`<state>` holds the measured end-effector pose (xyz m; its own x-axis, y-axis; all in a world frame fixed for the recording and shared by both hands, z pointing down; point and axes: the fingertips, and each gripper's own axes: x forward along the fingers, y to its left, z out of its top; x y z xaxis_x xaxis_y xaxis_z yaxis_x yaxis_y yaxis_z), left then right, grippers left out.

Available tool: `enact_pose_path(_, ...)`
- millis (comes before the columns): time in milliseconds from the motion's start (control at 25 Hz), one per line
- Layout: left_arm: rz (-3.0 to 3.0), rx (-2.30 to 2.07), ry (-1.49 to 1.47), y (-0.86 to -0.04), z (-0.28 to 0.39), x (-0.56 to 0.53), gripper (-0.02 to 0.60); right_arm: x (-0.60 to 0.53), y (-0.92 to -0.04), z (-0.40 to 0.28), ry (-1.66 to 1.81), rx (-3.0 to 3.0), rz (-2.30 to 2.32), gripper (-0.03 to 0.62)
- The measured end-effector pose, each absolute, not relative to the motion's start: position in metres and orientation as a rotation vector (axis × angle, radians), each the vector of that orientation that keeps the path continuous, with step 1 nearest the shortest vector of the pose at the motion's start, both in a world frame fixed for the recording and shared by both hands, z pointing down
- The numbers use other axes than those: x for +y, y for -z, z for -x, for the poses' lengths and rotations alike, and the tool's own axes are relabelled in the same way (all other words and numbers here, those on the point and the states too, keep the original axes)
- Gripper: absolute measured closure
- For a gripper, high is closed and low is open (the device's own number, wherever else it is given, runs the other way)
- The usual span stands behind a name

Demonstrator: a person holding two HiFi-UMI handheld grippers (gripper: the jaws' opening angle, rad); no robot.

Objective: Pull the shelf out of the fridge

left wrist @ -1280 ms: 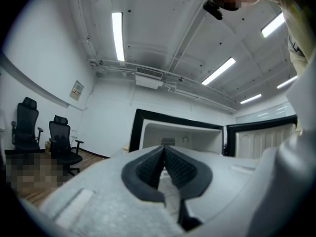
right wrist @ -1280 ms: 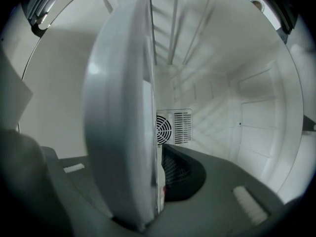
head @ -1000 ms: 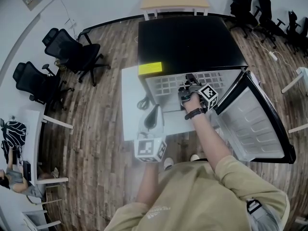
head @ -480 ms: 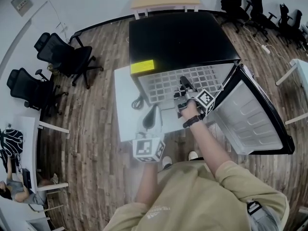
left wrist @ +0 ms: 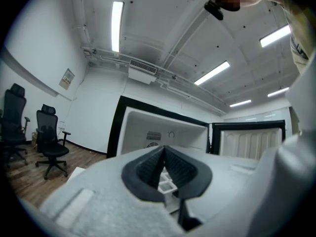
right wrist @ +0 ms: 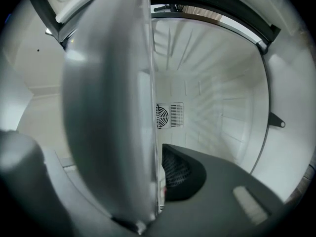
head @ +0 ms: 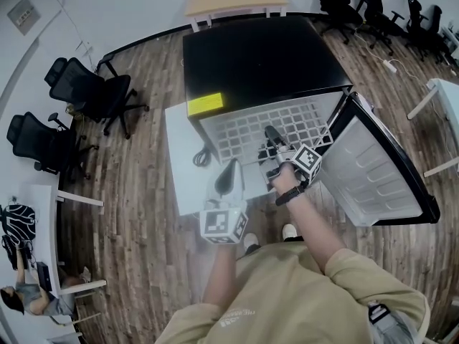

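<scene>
At the fridge [head: 251, 56] mouth, right gripper [head: 271, 136] jaws are clamping the shelf [head: 240, 131] edge; left gripper [head: 231, 165] is hanging closed, empty.

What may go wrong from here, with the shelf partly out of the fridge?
The right hand-held gripper pinches the white grid shelf only at its front edge, so it may tilt or slip free.
The open fridge door stands close on the right; the shelf's corner may hit it.
</scene>
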<state>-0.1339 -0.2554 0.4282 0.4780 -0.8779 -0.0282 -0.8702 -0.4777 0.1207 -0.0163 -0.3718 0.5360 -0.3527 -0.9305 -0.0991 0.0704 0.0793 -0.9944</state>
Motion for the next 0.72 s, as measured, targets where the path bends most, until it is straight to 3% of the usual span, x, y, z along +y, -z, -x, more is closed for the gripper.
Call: enact_pose_path(720,-2.647,-1.5,0.142,-0.424,0.124,-0.26,0.58,-0.321,-0.528,0.017,1.421,1.491,0.802,0.497)
